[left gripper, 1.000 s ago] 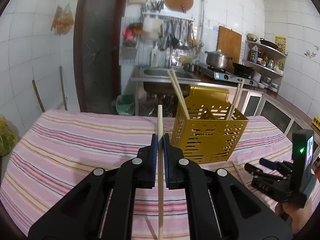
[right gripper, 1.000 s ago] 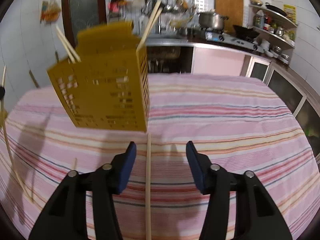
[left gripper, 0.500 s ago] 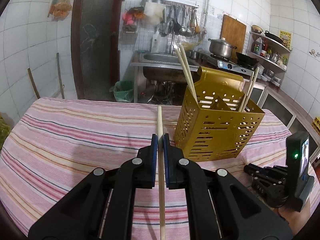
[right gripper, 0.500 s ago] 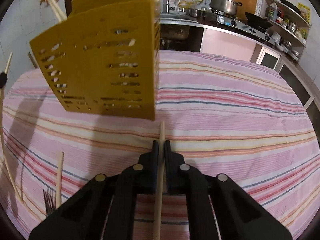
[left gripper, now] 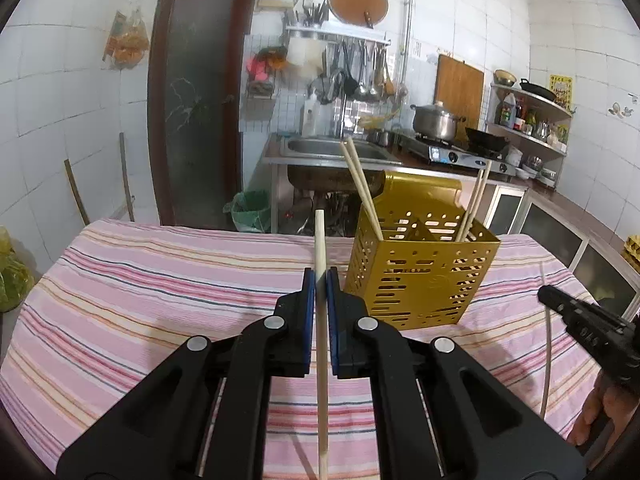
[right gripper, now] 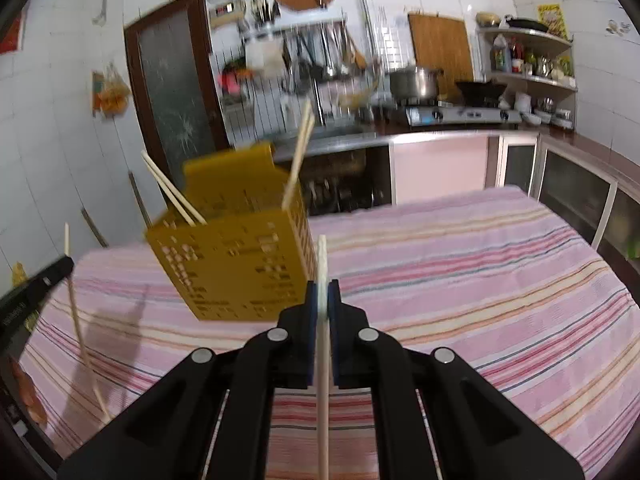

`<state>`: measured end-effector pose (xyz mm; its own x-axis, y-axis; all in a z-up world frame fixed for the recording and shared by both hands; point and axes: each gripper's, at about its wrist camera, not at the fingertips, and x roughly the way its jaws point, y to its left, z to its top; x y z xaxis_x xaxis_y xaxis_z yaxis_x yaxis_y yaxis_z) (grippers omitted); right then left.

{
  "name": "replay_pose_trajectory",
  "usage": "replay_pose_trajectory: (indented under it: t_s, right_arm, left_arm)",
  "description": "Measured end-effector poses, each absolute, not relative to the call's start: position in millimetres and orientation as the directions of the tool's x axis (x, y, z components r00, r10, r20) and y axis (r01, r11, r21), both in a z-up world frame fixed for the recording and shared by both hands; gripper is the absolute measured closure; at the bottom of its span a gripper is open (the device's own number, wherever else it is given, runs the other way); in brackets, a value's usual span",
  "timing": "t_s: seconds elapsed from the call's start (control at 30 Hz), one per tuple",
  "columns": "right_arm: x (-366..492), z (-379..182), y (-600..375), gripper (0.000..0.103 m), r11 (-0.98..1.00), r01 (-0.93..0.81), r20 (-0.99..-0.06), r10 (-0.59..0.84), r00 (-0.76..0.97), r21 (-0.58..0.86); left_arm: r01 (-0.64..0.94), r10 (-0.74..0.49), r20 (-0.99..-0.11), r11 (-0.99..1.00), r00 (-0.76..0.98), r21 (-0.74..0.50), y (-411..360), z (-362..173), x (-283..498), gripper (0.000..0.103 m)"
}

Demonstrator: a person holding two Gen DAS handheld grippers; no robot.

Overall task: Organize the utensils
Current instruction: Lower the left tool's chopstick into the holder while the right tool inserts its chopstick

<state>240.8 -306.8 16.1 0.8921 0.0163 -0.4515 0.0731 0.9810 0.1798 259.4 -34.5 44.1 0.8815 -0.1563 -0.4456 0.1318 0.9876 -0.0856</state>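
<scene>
On the striped surface point(left gripper: 168, 280) in front of you stands the gold utensil holder point(left gripper: 420, 276), at about one o'clock from your left claw point(left gripper: 320, 280) and just beyond its tips. Two chopsticks lean out of the holder's left compartment toward eleven o'clock, and two more lean out of its right side toward one o'clock.

Your left claw is clamped tight on a chopstick point(left gripper: 320, 240); its pads press both sides of the stick, which runs straight toward twelve o'clock, its tip poking past the fingertips and its tail passing back under the camera.

Your right claw point(right gripper: 322, 292) is likewise closed hard on a second chopstick point(right gripper: 322, 256), held the same way, tip toward twelve o'clock. From that view the holder point(right gripper: 240, 264) sits at eleven o'clock, close to the claw tips, and is blurred. At nine o'clock you see the left claw's black tip point(right gripper: 44, 280) with its chopstick hanging down across the cloth.

From the left view, your right claw point(left gripper: 580, 324) appears at three o'clock with a hand point(left gripper: 600, 412) beneath it.
</scene>
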Motion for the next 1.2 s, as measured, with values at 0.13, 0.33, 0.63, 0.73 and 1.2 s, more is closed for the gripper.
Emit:
replay_pose_trajectory:
  t_s: [0.13, 0.33, 0.63, 0.73, 1.2]
  right_arm:
    - [222, 25, -306, 0.097, 0.984, 0.065, -0.375, 0.001, 0.927, 0.163]
    - [199, 38, -302, 0.097, 0.991, 0.062, -0.28, -0.026, 0.96, 0.121]
    - [177, 53, -303, 0.097, 0.992, 0.067, -0.185, -0.046, 0.982, 0.109]
    - [175, 55, -303, 0.097, 0.992, 0.066, -0.175, -0.046, 0.984, 0.106]
    - [177, 56, -306, 0.097, 0.992, 0.054, -0.172, -0.033, 0.984, 0.117]
  left_arm:
    - [0.129, -0.149, -0.416, 0.989, 0.897, -0.076, -32, 48, 244, 0.098]
    - [0.132, -0.144, -0.377, 0.99, 0.915, -0.058, -32, 54, 223, 0.098]
    - [0.13, -0.142, -0.328, 0.99, 0.934, -0.056, -31, 68, 204, 0.098]
    - [0.127, -0.139, -0.325, 0.99, 0.936, -0.057, -30, 71, 202, 0.098]
    - [0.123, -0.134, -0.323, 0.991, 0.937, -0.053, -31, 76, 199, 0.098]
